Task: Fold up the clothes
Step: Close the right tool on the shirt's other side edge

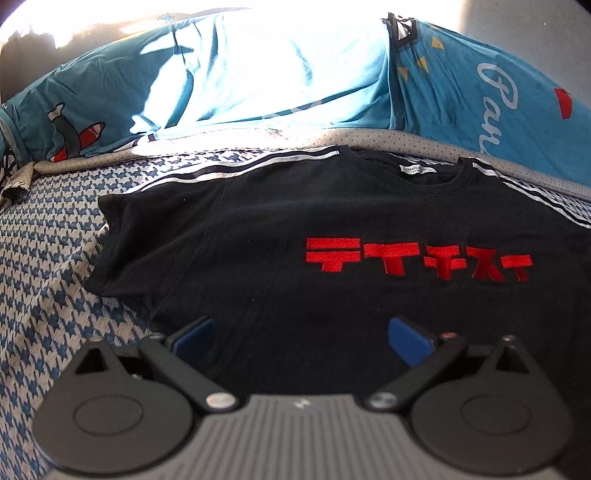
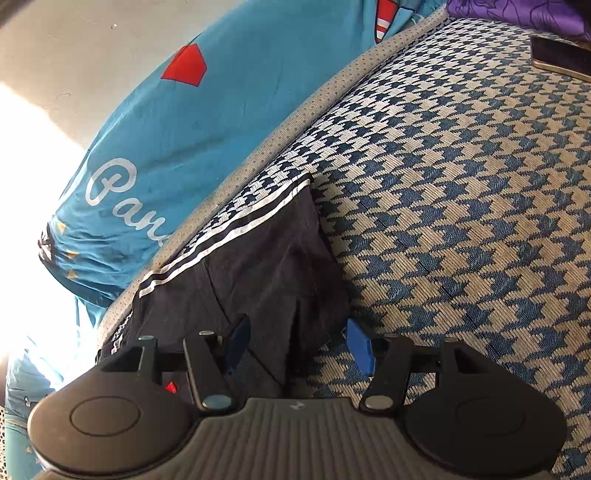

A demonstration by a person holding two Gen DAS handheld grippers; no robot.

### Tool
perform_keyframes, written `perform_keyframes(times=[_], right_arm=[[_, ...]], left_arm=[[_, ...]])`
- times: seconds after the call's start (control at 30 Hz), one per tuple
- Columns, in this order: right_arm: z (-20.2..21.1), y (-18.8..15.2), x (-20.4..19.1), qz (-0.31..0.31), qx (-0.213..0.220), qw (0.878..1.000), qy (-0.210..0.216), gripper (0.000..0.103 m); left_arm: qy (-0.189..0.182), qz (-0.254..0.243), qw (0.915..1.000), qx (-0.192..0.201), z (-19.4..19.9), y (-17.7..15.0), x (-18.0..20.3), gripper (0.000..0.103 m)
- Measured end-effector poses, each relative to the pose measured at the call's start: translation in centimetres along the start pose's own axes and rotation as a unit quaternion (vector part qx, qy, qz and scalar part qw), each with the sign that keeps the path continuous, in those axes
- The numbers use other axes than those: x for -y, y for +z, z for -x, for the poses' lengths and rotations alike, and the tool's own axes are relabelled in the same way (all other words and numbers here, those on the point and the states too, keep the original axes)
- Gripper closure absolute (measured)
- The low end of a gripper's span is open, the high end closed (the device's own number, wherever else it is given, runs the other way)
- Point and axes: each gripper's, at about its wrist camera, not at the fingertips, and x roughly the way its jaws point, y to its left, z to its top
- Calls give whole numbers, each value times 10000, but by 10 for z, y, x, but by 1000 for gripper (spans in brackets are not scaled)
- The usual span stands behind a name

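Note:
A black T-shirt (image 1: pixel 258 240) with red lettering (image 1: pixel 417 262) and white-striped shoulders lies spread flat, front up, on a blue-and-beige houndstooth bed cover (image 1: pixel 48 266). My left gripper (image 1: pixel 301 334) is open and empty, low over the shirt's lower body. In the right wrist view the shirt's right sleeve (image 2: pixel 266 266) lies flat on the cover (image 2: pixel 461 221). My right gripper (image 2: pixel 297 343) is open and empty, with its blue pads on either side of the sleeve's lower edge.
A teal pillow or quilt (image 1: pixel 258 74) with white script and red shapes lies along the bed behind the collar; it also shows in the right wrist view (image 2: pixel 184 129). A dark flat object (image 2: pixel 561 57) and purple fabric (image 2: pixel 517 11) sit at the far right.

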Motion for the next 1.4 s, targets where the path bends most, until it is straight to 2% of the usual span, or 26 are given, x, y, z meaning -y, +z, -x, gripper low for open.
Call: perform_keyframes(times=[0.3,0.6,0.7,0.8,0.9,0.97,1.03,1.2,1.4], right_arm=[[-10,12,5,-99,409,9991,90,47],[-28,21,-7,694,694,9951,120,49],[-32,24,-8,734,770,9942,167,51],[-37,27,-7,746,835,9935,193,59],[-41,29,-7,810,881,9927,176,72],[-43,30,-7,802,881,9927,177,85],[-43,31,-7,774,893,9928,193,91],[-37,28,-25,1088,971,9891,179,93],[-16,12,-72,1989,1197,9717,441,93]], left_arm=[[-6,59,10000,-55,-5,1,-5,0],[-24,143,9998,-168,-13,3,-8,0],[-41,152,9997,-201,-16,3,-8,0],[-43,146,9996,-234,-18,3,-8,0],[-34,158,9995,-273,-20,3,-8,0],[-20,151,9994,-300,-21,3,-7,0],[-6,144,9994,-328,-23,3,-7,0],[14,173,9992,-359,-24,4,-8,0],[33,236,9989,-405,-25,5,-11,0]])
